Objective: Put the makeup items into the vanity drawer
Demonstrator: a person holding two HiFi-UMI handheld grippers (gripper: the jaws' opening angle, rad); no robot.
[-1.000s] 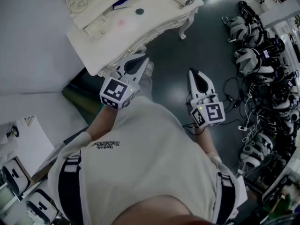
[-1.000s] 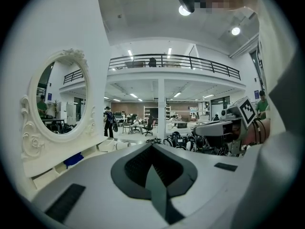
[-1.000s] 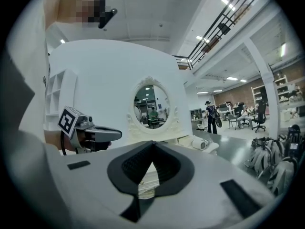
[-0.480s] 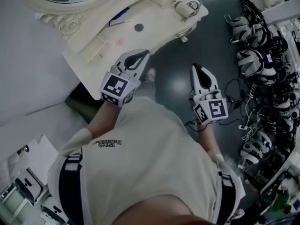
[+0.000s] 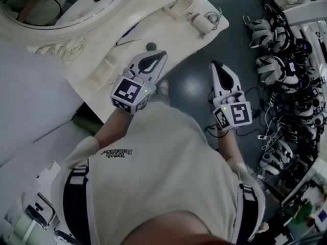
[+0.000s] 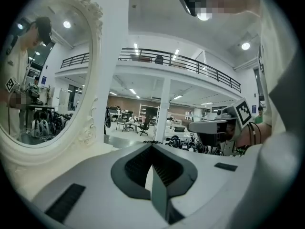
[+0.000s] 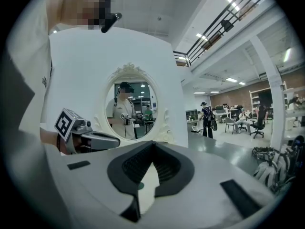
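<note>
Standing at a white carved vanity (image 5: pixel 66 47), a person in a pale T-shirt (image 5: pixel 163 172) holds one gripper in each hand, both aimed toward it. In the head view the left gripper (image 5: pixel 161 54) reaches over the front edge of the tabletop (image 5: pixel 171 32), its tip just beside a small dark round item (image 5: pixel 150 47). Its fingers are closed tip to tip with nothing between them, as the left gripper view shows plainly. The right gripper (image 5: pixel 214 64) hangs over the dark floor (image 5: pixel 194 86), off the tabletop's front edge and apart from the left one; its fingers are likewise pressed together and empty. The makeup items lie out on the tabletop: the small dark round item near the front, a blue stick (image 5: pixel 131 31) and a thin grey stick (image 5: pixel 127 41) farther back toward the oval mirror (image 5: pixel 66 4), and small cream boxes (image 5: pixel 191 11) at the tabletop's right end. A long shallow tray (image 5: pixel 104 68) sits at the left end. The drawer cannot be made out in any view. The mirror reflects the person holding a gripper, seen in the right gripper view, where the left gripper also shows at the left. Along the right side of the floor lies a row of headsets (image 5: pixel 271 65) with tangled cables
</note>
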